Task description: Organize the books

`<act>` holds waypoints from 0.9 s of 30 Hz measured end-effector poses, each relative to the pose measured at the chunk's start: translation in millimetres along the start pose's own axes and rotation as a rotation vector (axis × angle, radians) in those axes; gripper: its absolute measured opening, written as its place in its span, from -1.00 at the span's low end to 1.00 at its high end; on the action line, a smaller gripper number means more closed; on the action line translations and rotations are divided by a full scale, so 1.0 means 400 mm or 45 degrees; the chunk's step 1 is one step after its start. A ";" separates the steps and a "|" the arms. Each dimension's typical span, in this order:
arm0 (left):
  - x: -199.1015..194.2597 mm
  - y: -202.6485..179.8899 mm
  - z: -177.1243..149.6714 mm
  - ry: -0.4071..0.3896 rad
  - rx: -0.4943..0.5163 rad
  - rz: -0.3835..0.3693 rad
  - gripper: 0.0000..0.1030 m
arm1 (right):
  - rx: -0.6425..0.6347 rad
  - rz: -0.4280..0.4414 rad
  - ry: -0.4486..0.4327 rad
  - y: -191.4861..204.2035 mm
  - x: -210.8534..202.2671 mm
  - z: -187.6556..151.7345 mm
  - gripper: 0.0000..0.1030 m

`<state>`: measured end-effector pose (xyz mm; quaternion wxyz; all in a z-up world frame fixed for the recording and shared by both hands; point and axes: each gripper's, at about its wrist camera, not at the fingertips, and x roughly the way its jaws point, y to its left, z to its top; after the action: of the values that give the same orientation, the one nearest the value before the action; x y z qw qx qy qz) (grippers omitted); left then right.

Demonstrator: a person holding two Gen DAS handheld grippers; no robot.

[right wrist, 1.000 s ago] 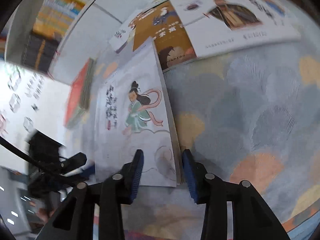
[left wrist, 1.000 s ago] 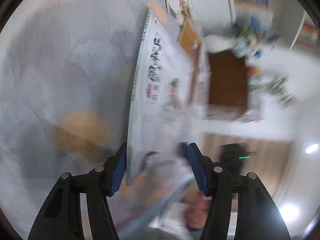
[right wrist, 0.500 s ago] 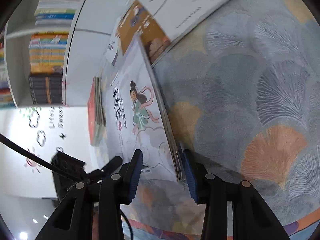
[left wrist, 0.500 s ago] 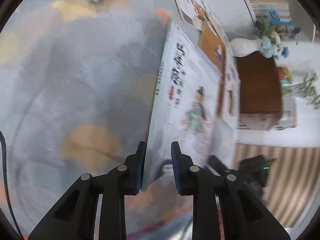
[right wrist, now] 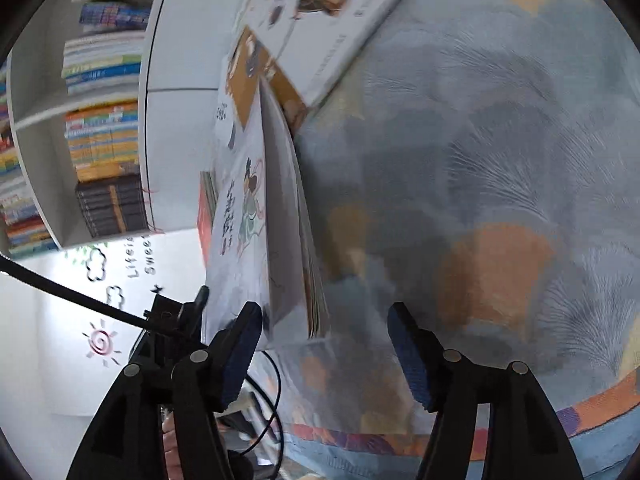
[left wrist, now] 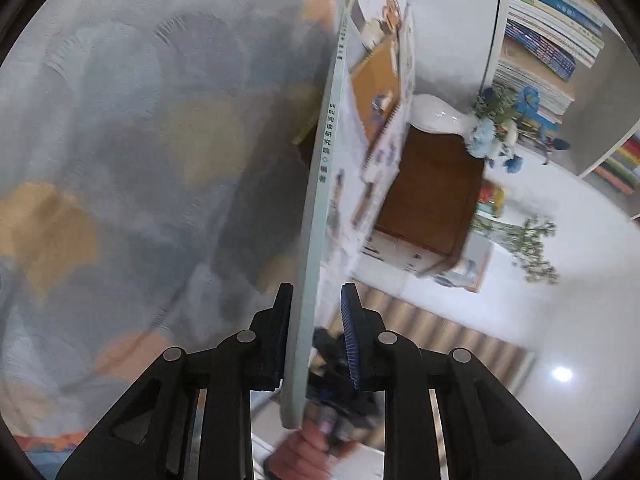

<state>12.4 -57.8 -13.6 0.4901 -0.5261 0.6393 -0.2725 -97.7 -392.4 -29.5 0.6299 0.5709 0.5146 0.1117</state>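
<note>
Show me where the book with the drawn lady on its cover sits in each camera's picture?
Left wrist: the book stands edge-on at centre, spine between the left gripper jaws.
Right wrist: it rises left of centre, cover showing, above the open right gripper.
Shared landmark: the orange-brown book behind it.

Your right tongs (right wrist: 324, 344) have let go: the pads that pinched the picture book (right wrist: 256, 216) half a second ago now stand wide apart, with its page edges loose between them. Your left tongs (left wrist: 316, 336), spread wide a second ago, are now closed on the pale green spine (left wrist: 320, 200). The book has tipped up from lying flat on the patterned cloth (right wrist: 500, 160) to standing on edge, carried by the left tongs alone.
</note>
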 end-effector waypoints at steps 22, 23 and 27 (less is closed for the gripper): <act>-0.136 -0.202 -0.087 -0.230 0.858 0.547 -0.62 | -1.003 -0.628 -0.228 0.415 0.119 -0.167 -0.54; -0.150 -0.219 -0.089 -0.255 0.884 0.552 -0.61 | -1.049 -0.626 -0.235 0.442 0.122 -0.179 -0.54; -0.252 -0.254 -0.072 -0.366 0.891 0.482 -0.60 | -1.178 -0.589 -0.245 0.553 0.160 -0.198 -0.52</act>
<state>23.8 1.8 119.3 0.7648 -0.2337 0.5188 -0.3021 -31.7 -226.3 136.1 0.8688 0.1123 0.4637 0.1324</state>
